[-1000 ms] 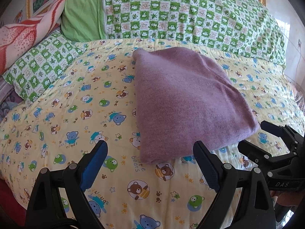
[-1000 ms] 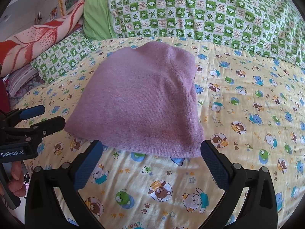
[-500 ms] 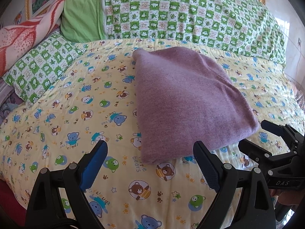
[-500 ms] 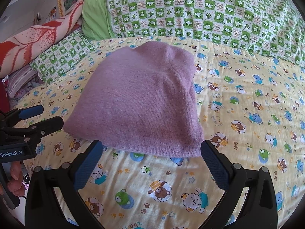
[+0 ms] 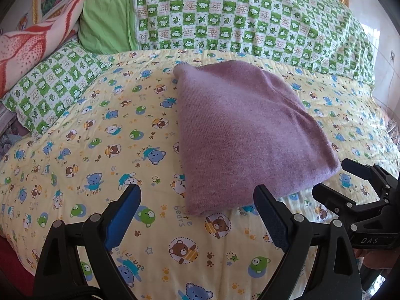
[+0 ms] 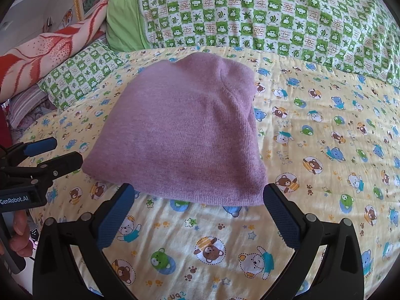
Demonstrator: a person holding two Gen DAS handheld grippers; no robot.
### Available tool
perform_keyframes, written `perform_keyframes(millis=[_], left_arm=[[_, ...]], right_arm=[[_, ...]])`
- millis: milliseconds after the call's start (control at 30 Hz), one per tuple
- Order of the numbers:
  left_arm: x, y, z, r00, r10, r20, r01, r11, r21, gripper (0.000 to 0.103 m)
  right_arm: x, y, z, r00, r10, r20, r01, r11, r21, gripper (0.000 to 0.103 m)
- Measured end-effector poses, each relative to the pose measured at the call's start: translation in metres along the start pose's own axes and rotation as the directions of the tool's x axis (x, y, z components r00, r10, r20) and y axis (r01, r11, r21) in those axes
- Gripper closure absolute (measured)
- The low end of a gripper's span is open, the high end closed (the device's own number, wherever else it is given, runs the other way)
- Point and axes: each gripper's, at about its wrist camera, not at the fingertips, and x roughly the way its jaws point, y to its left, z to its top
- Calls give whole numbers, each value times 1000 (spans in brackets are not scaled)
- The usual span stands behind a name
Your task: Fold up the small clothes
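A folded purple knit garment [image 5: 245, 140] lies flat on the yellow bear-print bedspread [image 5: 100, 135]. My left gripper [image 5: 197, 195] hovers open just in front of its near left corner, holding nothing. From the right wrist view the same garment [image 6: 185, 135] fills the middle, and my right gripper [image 6: 198, 195] stands open at its near edge with nothing between the fingers. The right gripper [image 5: 332, 177] shows at the right of the left wrist view, beside the garment's near right corner. The left gripper [image 6: 65, 152] appears at the left edge of the right wrist view.
Green checked pillows [image 5: 250, 17] line the head of the bed, with a smaller one [image 5: 52, 87] and a red-and-pink blanket [image 5: 27, 47] at the left. A hand [image 6: 17, 235] holds the left gripper's handle. Bare bedspread [image 6: 337, 135] stretches right of the garment.
Both grippers have barely shifted; the garment lies as before and both stay open.
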Motion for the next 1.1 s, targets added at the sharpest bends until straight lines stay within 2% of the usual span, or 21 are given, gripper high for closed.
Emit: perform_keyframes(millis=[1100], left_arm=[[4,0,-1,1000,2,-10,-2,1000,-8,11]], right_arm=[[2,-2,0,1000,-4,0,4,1000,5,1]])
